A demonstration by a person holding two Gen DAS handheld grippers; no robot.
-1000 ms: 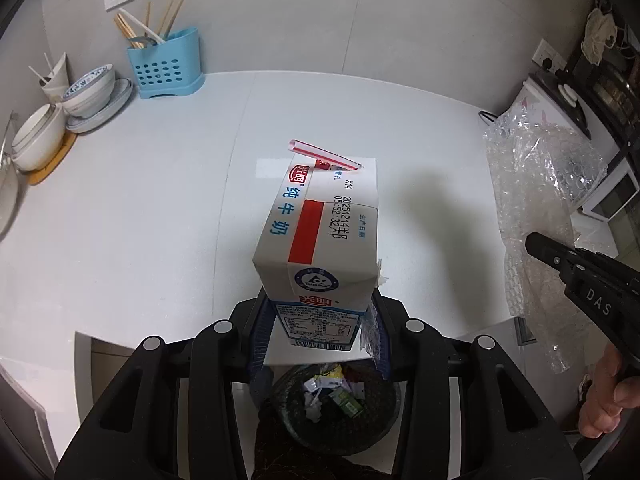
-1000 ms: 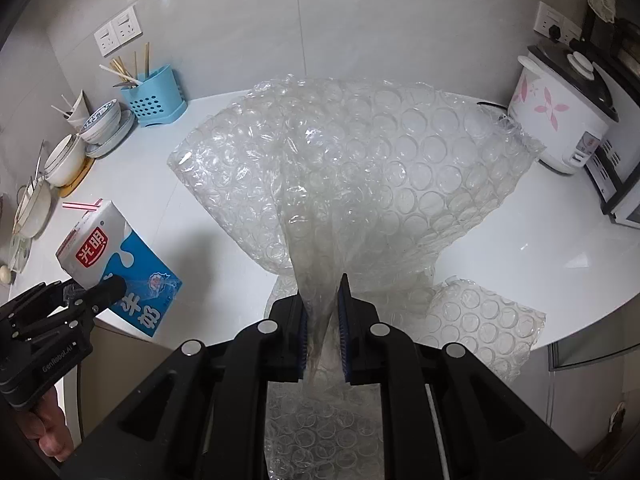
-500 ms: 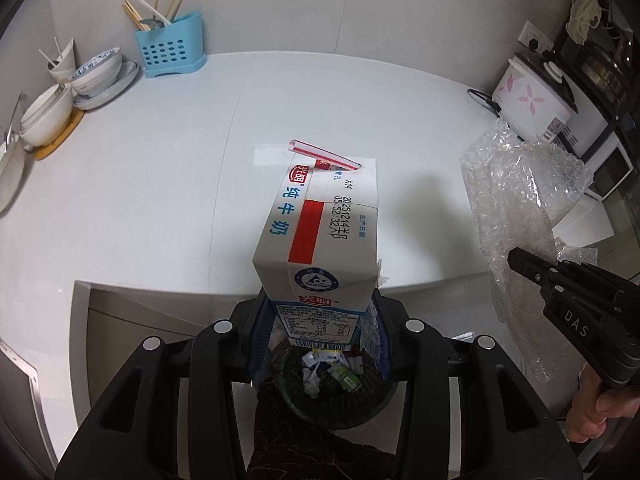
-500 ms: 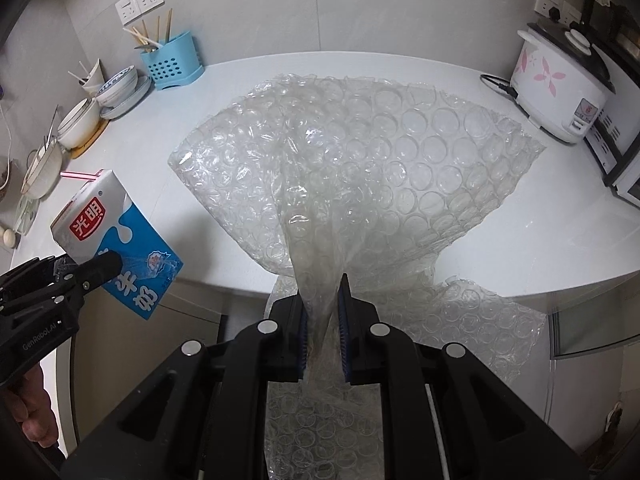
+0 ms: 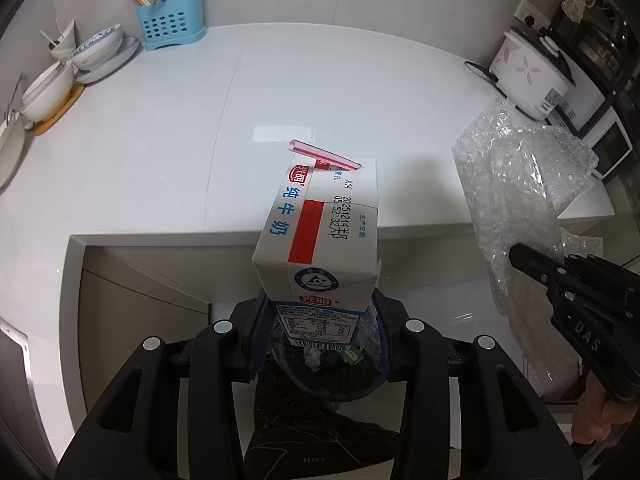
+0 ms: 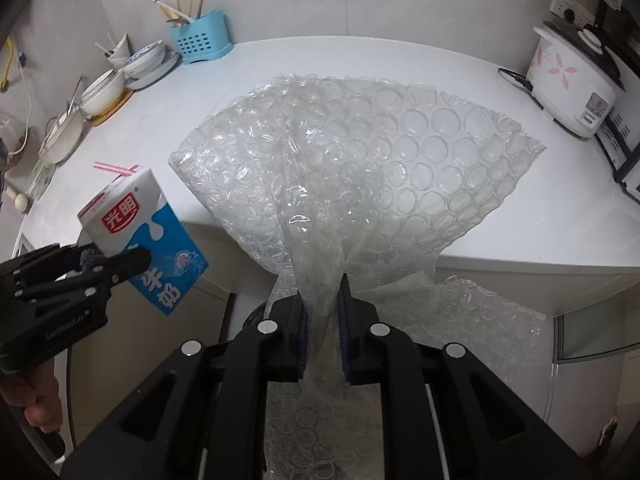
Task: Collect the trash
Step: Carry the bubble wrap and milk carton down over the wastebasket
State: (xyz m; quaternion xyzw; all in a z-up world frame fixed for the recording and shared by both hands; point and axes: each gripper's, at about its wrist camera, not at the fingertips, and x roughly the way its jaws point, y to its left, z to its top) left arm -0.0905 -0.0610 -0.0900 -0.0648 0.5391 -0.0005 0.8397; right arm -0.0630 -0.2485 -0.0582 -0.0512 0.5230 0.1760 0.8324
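1. Left gripper is clamped on the base of a milk carton; pads press both side faces. The carton sticks out forward and is tilted in the right wrist view, with a pink straw in its top.
2. Right gripper has its jaws nearly closed, pinching a gathered neck of bubble wrap. The sheet fans out wide above the pads and a loose tail hangs below them.
3. Directly under the carton is a round dark trash bin with paper scraps and a green bit inside. It is partly hidden by the left gripper's fingers.
4. Both loads are held off the front edge of the white countertop, touching neither it nor each other.
5. Each gripper shows in the other's view, with a person's hand on the handle.
6. Far left on the counter: stacked bowls and plates, and a blue utensil holder with chopsticks.
7. Far right: a white rice cooker with a pink flower print, cord trailing on the counter.
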